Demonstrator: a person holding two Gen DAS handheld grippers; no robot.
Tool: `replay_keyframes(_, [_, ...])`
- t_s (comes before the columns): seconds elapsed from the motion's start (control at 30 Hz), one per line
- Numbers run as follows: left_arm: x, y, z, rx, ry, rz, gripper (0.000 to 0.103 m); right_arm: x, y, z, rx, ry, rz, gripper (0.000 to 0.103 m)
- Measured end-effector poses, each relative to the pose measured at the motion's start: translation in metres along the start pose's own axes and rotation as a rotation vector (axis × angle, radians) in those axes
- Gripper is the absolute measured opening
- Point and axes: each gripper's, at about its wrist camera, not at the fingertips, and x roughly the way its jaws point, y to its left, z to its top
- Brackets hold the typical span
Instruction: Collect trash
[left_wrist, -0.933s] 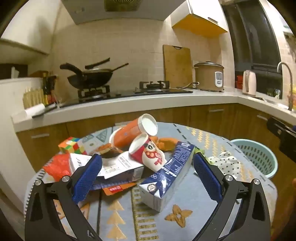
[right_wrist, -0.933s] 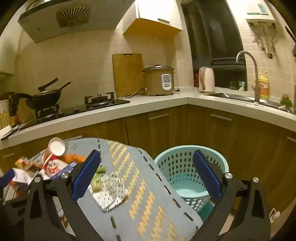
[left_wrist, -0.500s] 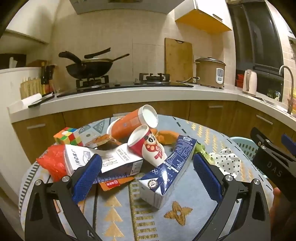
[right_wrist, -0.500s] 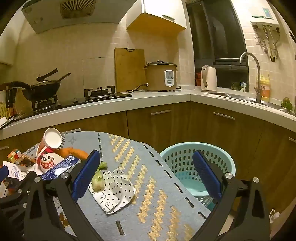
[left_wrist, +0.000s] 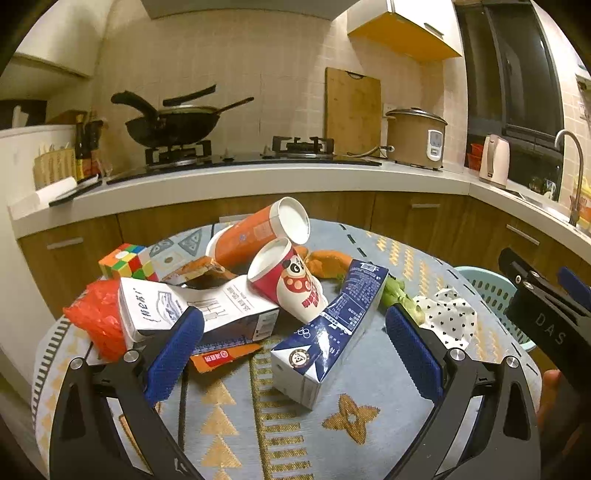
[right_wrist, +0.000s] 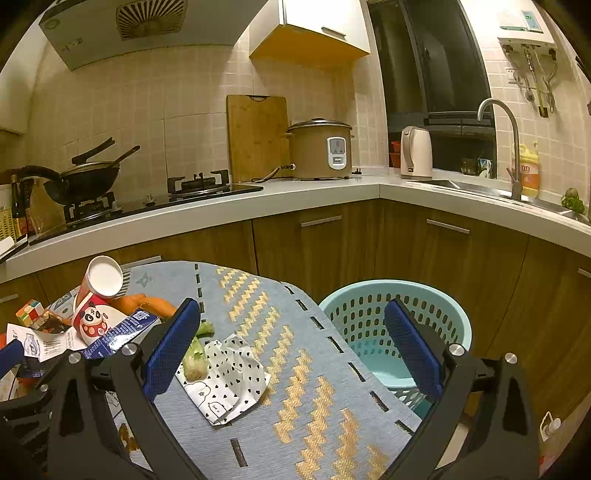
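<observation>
The left hand-held gripper (left_wrist: 293, 345) hangs with its blue pads wide apart and nothing between them, and over the last second it has eased lower and nearer to the heap, so the blue milk carton (left_wrist: 330, 329) now lies in the middle of the gap, just ahead of the fingertips. The right hand-held gripper (right_wrist: 291, 349) is equally spread and empty; it has swung in toward the left, so that the polka-dot wrapper (right_wrist: 227, 376) with the green vegetable stub (right_wrist: 195, 360) on it sits just inside its left pad, while the turquoise basket (right_wrist: 397, 334) shows beyond its right pad, standing on the floor beside the counter (right_wrist: 314, 387). Behind the carton the panda cup (left_wrist: 290, 286) leans on the orange cup (left_wrist: 258, 232), with the white carton (left_wrist: 192, 308), a red plastic bag (left_wrist: 98, 315) and a Rubik's cube (left_wrist: 127, 262) further left. Nothing has been lifted, so collecting has probably only begun: the approach suggests the left side is lining up on the blue milk carton, the right on the wrapper, with the basket close by as the drop point.
</observation>
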Motion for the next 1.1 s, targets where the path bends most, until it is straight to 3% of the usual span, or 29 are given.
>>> replay_keyframes(1.1, [-0.0004,0.0061,0.0031,-0.025,0.015,-0.004,0.095,-0.0014,0.0008,0.0013,0.001,0.003,0.007,0.095])
